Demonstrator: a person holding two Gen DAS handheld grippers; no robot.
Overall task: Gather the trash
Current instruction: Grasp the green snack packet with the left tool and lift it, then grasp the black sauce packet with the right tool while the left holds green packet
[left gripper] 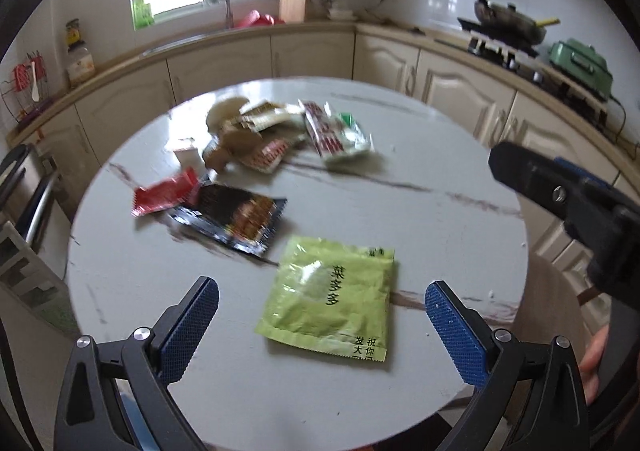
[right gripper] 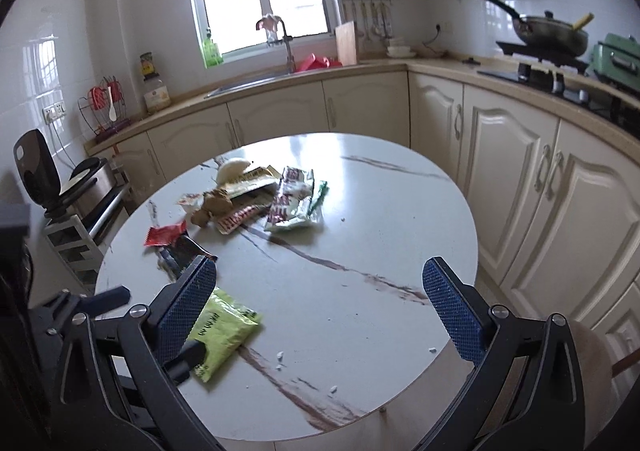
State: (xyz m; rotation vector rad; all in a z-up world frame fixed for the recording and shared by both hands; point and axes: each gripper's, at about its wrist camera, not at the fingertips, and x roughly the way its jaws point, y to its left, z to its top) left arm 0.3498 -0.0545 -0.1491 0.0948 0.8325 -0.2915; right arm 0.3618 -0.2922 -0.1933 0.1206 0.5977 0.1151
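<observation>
Here, both grippers' ribbed blue fingers (left gripper: 192,325) (right gripper: 452,315) wide apart, empty, above flat crinkly green packet (left gripper: 330,297).

The right tongs' left finger (right gripper: 188,303) hides part of the green packet (right gripper: 224,331) and black wrapper (right gripper: 182,249).

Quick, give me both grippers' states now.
Left gripper: open, holding nothing, above the green packet.
Right gripper: open, holding nothing.

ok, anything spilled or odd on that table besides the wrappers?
Yes: small white crumbs lie scattered on the round table near its front edge, beside the green packet. Wrappers sit in a loose heap at the far side. Nothing looks broken.
</observation>
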